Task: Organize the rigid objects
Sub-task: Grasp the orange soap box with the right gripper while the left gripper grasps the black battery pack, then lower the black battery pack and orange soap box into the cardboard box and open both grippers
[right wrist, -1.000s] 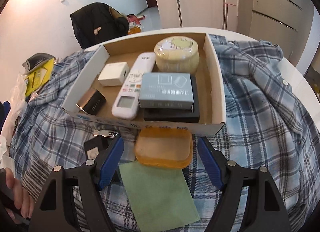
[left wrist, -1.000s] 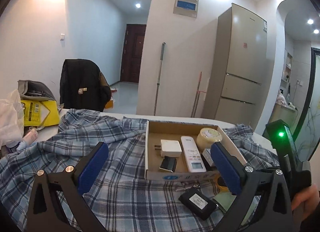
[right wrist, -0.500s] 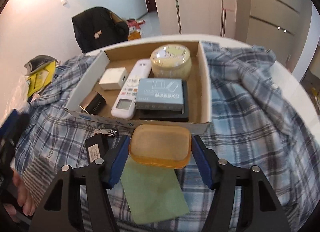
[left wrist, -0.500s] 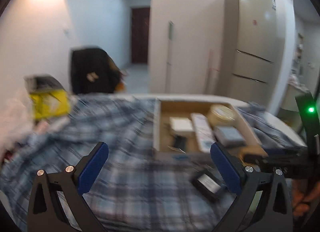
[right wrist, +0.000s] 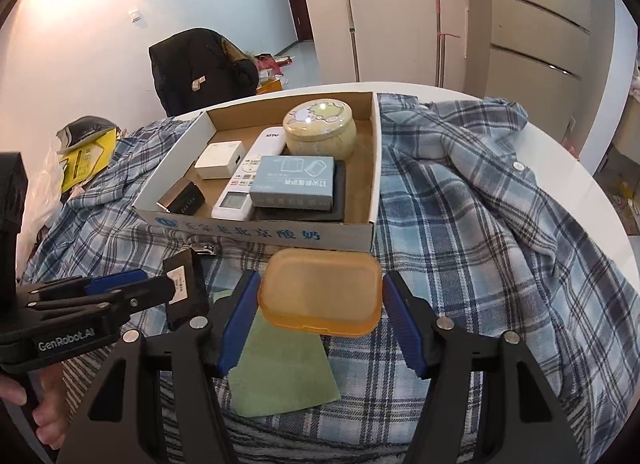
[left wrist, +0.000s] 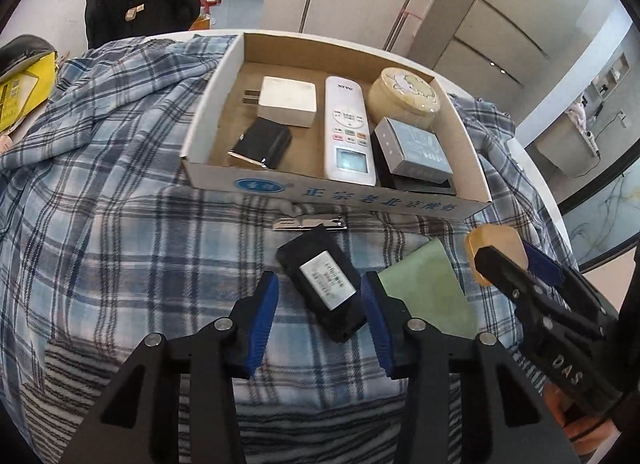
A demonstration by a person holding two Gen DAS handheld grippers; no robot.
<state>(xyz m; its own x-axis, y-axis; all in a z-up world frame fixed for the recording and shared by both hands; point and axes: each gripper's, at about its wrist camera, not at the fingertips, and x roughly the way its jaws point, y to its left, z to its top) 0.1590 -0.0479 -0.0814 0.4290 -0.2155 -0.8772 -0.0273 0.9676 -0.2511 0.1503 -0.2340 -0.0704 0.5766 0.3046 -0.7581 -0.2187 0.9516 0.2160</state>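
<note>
Jaws on my right gripper (right wrist: 316, 314) are clamping the amber plastic case (right wrist: 319, 291) by its two short ends, holding it off the cloth just in front of the cardboard box (right wrist: 256, 232); a green cloth square (right wrist: 280, 376) is lying flat under it. My left gripper (left wrist: 319, 310) has just been narrowing its jaws and is now standing partly open around the black battery pack (left wrist: 322, 287); the pack is lying slantwise between the blue pads (left wrist: 264, 312) on the plaid shirt (left wrist: 120, 244), and I am not seeing either pad pressing on it. A metal nail clipper (left wrist: 310, 222) is resting just beyond the pack, against the box's near wall. Inside the box I am seeing a black adapter (left wrist: 262, 146) and a white charger (left wrist: 286, 101) at the left, a white remote (left wrist: 349, 132) in the middle, a grey-blue carton (left wrist: 416, 154) stacked on a black item, and a round cream tin (left wrist: 405, 96) at the far right corner. The shirt is covering most of the white round table (right wrist: 580, 168); a person's hand (right wrist: 48, 412) is gripping the left handle.
</note>
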